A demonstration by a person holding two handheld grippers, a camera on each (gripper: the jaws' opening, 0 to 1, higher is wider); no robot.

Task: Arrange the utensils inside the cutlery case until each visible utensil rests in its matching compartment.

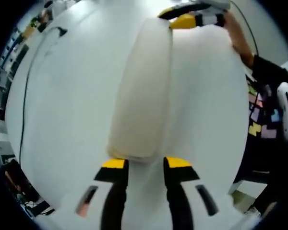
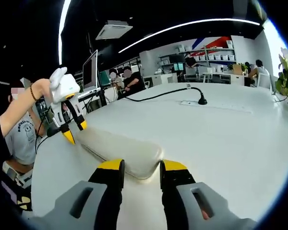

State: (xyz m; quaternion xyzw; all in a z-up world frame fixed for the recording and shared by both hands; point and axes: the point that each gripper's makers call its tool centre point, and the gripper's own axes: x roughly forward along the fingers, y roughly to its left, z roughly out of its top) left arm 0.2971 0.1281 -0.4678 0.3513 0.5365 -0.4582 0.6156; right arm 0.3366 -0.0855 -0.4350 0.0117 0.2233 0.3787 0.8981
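So the cutlery case [image 1: 143,91] is a closed, cream, long pouch lying flat on the white tabletop [image 1: 67,120], running up the middle of my left gripper view. My left gripper [image 1: 145,163] sits at its near end, jaws spread, yellow tips just at the edge. In the right gripper view the case [image 2: 120,147] lies center-left, with my right gripper [image 2: 142,166] spread at its closer end. Left gripper [image 2: 73,130] hangs over the far end, upper left.
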